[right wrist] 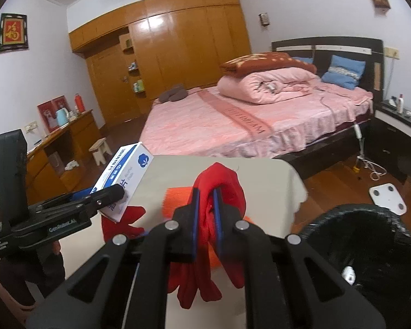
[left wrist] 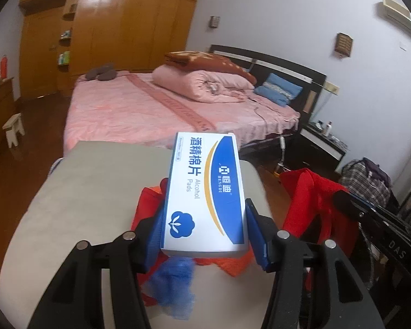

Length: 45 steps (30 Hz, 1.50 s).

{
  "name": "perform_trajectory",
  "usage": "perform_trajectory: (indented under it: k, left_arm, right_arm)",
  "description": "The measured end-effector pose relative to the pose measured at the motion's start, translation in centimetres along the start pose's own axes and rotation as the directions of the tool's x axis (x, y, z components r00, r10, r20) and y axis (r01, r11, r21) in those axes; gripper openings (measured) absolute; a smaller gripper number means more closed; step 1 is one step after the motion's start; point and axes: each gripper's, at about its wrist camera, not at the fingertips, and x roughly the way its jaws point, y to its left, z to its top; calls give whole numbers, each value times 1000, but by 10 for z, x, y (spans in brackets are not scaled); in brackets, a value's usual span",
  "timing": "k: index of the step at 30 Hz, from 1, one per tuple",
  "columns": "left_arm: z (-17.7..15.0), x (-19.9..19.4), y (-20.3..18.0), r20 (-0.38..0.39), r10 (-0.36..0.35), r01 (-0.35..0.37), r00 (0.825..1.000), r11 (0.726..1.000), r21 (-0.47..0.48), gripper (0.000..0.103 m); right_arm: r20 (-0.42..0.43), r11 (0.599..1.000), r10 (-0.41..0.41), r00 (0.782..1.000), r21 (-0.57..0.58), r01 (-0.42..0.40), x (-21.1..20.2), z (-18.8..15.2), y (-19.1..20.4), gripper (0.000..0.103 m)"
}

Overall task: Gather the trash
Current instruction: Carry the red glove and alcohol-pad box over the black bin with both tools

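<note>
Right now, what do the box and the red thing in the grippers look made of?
Box: apparently thin cardboard, smooth printed finish; sharp folded edges, flat faces.
Red thing: apparently soft fabric; it folds and hangs limp from the right gripper. What it is, I cannot tell.

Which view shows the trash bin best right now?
The right wrist view. The black bin sits at its lower right, open mouth facing the camera, with something small and white inside, beside the table. The left wrist view does not show the bin; the white box in the left gripper fills its middle.
</note>
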Motion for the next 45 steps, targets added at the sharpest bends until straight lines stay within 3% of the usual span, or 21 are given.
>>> perform_trajectory:
  k: [12,23,28,33,38,45]
  left_arm:
    - [-13,14,-82,-34,-148,151,988,984,98,54]
    - [-29,43,-166,-85,-275,286,958,938,197,54]
    - [-40,52,-192,-108,-309,326,945,918,226,54]
    - [-41,52,-167,-105,-283,297,953,940,169,54]
    - [-33,32,-107,-57,-180,185,982,975,123,54]
    - [-28,20,-37,-25,-47,49,999,995,89,54]
  right_arm:
    - [17,984,-169,986,62,167,-45,-19,-68,9]
    - [-12,928,-345,938,147,343,-83,-52,-149,9]
    - [-29,907,-379,925,187,378,-91,-64,-172,9]
    - [-46,909,-364,930,199,366,-85,-72,-174,9]
    - [-42,930,-322,946,174,324,-69,-68,-160,9]
    - [-46,951,-266,963,148,270,-45,-57,-130,9]
